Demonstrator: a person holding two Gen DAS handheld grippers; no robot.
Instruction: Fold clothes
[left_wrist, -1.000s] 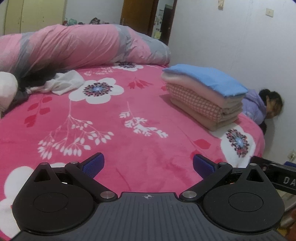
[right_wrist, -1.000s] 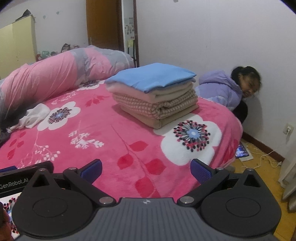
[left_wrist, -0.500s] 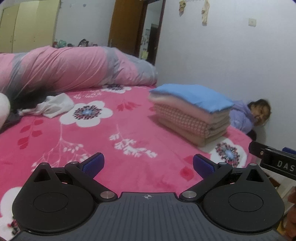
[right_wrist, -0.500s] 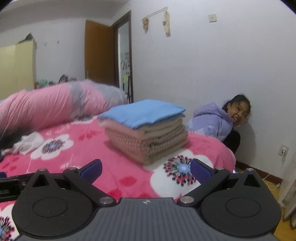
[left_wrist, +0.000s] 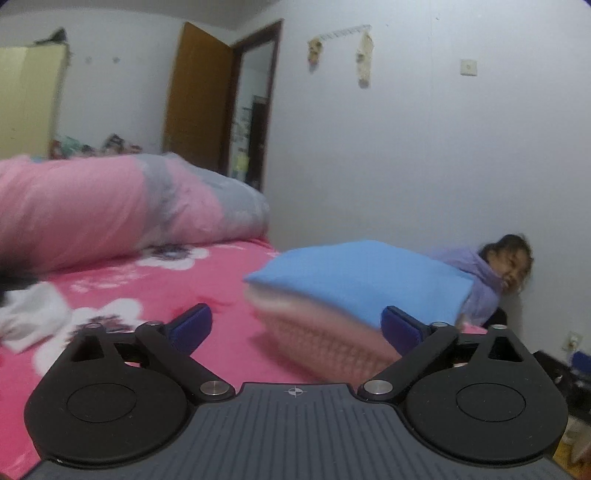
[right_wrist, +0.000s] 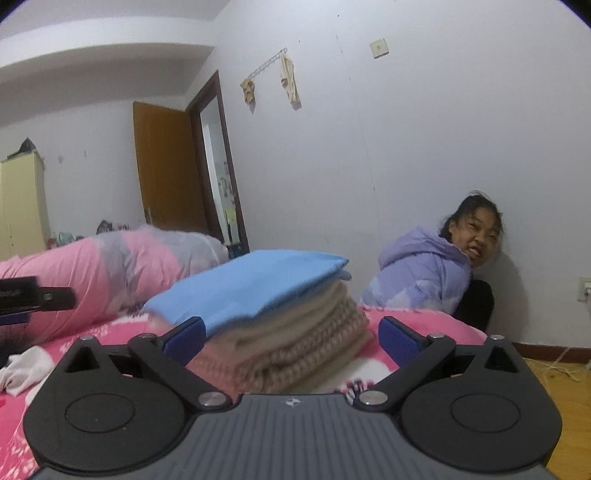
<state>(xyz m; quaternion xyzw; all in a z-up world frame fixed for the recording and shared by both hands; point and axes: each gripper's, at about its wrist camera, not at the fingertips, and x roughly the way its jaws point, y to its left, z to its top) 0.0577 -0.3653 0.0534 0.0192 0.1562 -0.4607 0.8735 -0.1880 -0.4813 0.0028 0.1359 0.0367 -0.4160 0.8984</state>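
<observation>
While both cameras are being carried lower and closer to the bed than half a second ago, the stack of folded clothes (left_wrist: 343, 314) is being shown larger and partly blurred in the left wrist view, lying on the right, far part of the pink floral blanket (left_wrist: 147, 295). The left gripper (left_wrist: 295, 326) is being held with its blue pads wide apart and nothing between them; the right gripper (right_wrist: 291, 334) is likewise being held released and empty, with the stack (right_wrist: 280, 325) now framed between its fingers instead of above them. A blue folded piece is being seen on top of the stack, over beige and checked layers. A white garment (left_wrist: 33, 321) is lying unfolded at the far left of the blanket, well apart from the stack. A rolled pink and grey quilt (left_wrist: 122, 206) is lying along the far side of the bed. A person in a lilac jacket (right_wrist: 424, 273) is being seen low beside the wall on the right, beyond the bed's edge. More of the wall and the brown door (right_wrist: 166, 170) is being taken in than before.
</observation>
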